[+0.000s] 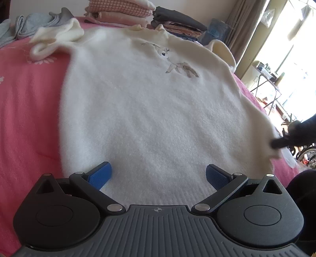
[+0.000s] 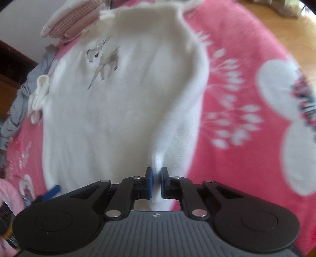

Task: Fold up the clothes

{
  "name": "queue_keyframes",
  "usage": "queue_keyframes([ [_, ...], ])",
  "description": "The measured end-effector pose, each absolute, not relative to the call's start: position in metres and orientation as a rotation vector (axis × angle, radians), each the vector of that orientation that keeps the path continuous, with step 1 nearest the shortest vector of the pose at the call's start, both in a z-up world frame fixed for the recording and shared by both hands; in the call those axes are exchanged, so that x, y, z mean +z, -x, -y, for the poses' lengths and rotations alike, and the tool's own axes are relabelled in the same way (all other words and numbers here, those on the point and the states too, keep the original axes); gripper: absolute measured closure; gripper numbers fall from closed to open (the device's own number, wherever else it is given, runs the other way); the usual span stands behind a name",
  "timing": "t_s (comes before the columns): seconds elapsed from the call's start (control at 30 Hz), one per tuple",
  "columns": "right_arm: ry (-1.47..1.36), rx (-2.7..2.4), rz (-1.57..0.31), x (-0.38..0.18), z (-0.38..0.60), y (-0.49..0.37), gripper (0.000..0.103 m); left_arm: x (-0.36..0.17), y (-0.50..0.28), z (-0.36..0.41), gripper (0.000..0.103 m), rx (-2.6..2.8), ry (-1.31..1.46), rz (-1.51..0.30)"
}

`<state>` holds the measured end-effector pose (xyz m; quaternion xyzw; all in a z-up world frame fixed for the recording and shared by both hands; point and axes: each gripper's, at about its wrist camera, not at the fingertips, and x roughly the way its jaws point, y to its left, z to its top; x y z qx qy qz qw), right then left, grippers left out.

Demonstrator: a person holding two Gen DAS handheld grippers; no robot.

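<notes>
Right wrist: right hand-held gripper (image 2: 157, 178) steeply down, pinching sweater (image 2: 122, 94) hem; left hand-held gripper (image 1: 158, 175) wide.

The bed (image 1: 29, 102) wears a pink cover printed with white flowers, and a fluffy white sweater (image 1: 154, 110) lies spread flat over its middle, an embroidered deer on the chest. At about eleven o'clock from the sweater one sleeve (image 1: 57, 37) lies bunched on the cover, with crumpled grey clothes (image 1: 29, 23) beyond it at the bed's edge. At twelve o'clock sits a folded pink and cream stack (image 1: 120, 11), and at one o'clock, just beside it, a folded pile topped in dark grey (image 1: 177, 21).
</notes>
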<state>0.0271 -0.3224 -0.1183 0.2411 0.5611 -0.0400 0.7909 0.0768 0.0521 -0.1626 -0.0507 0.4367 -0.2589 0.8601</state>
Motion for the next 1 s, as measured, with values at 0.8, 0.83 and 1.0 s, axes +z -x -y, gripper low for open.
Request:
queue_keyframes([
  [0.8, 0.654, 0.693, -1.01, -0.119, 0.146, 0.033, 0.09, -0.142, 0.009, -0.042, 0.006, -0.617, -0.358, -0.756],
  [0.83, 0.68, 0.719, -1.008, -0.124, 0.138, 0.035, 0.09, -0.143, 0.01, -0.041, 0.006, -0.631, -0.364, -0.75],
  [1.0, 0.78, 0.75, -1.014, -0.143, 0.126, 0.036, 0.09, -0.148, 0.008, -0.037, 0.011, -0.665, -0.35, -0.748],
])
